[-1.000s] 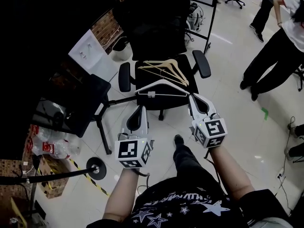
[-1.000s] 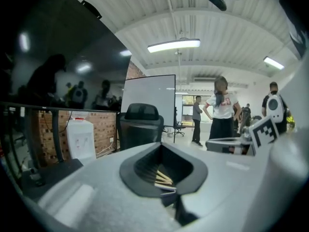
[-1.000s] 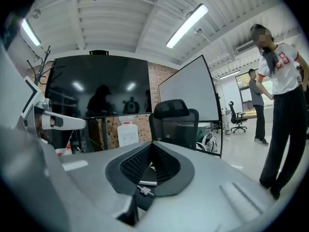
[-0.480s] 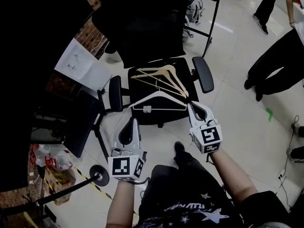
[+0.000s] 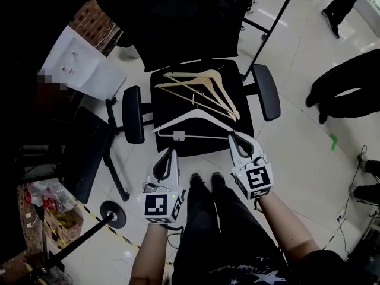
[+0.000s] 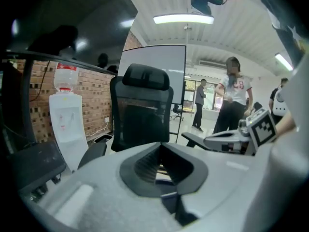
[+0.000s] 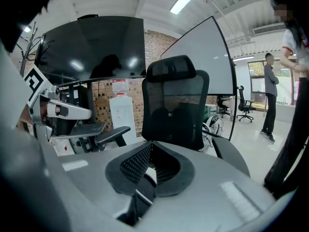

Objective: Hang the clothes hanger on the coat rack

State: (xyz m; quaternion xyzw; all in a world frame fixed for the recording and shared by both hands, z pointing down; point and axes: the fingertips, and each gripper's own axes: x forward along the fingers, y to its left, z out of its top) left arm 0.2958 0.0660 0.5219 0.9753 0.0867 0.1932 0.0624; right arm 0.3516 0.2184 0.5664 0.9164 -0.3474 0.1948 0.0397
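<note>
On the black office chair's seat (image 5: 172,105) lies a white hanger (image 5: 193,119), nearest to me. Two wooden hangers (image 5: 205,88) lie just behind it. My left gripper (image 5: 168,154) hovers at the seat's front left edge, jaws together and empty. Shut and empty too, my right gripper (image 5: 237,136) has its tips close to the white hanger's right end; I cannot tell whether they touch. The left gripper view shows the left gripper (image 6: 160,148) aimed at the chair back (image 6: 142,110). In the right gripper view the right gripper (image 7: 152,146) faces the same chair. No coat rack is clear.
The chair's armrests (image 5: 133,114) (image 5: 267,91) flank the seat. A white water dispenser (image 5: 83,70) stands left of the chair against a brick wall. A whiteboard stand (image 5: 270,28) is behind. People stand at right (image 5: 347,88). A barrier post base (image 5: 111,214) sits at lower left.
Both grippers have come down and forward to the front edge of the chair seat. The right one now sits by the white hanger's right end. The hangers have not moved.
</note>
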